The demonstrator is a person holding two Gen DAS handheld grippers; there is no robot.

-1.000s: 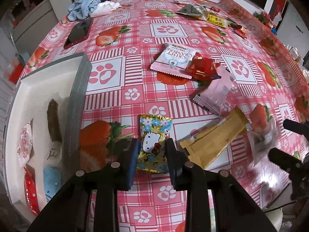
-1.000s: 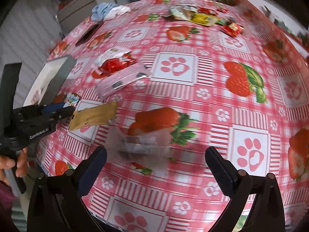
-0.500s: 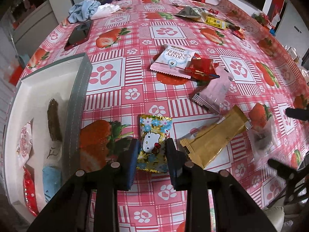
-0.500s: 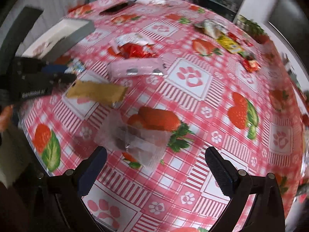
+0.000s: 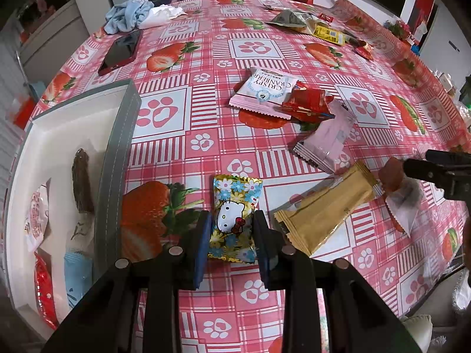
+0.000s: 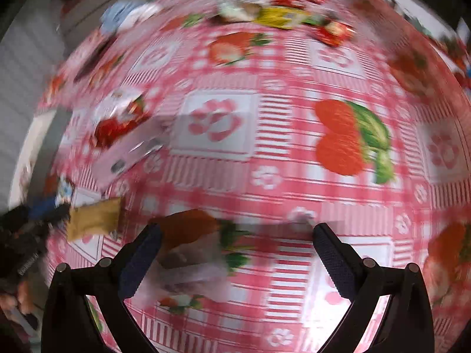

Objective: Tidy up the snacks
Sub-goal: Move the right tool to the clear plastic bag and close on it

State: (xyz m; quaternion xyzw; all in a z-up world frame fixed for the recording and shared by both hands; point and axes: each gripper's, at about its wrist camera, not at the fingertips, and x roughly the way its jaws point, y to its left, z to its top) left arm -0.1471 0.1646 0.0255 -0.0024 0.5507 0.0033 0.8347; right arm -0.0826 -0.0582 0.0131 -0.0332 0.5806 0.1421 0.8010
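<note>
The left gripper (image 5: 231,236) clamps a floral cat-print snack packet (image 5: 234,219) between its pads; the right gripper (image 6: 235,253), jaws spread, hovers over a clear packet (image 6: 194,264).

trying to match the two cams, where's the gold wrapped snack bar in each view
Left wrist: gold snack bar lies lower right of centre, just right of the left gripper.
Right wrist: it sits blurred at the left edge, low.
Shared landmark: pink packet, just beyond the bar in both.
</note>
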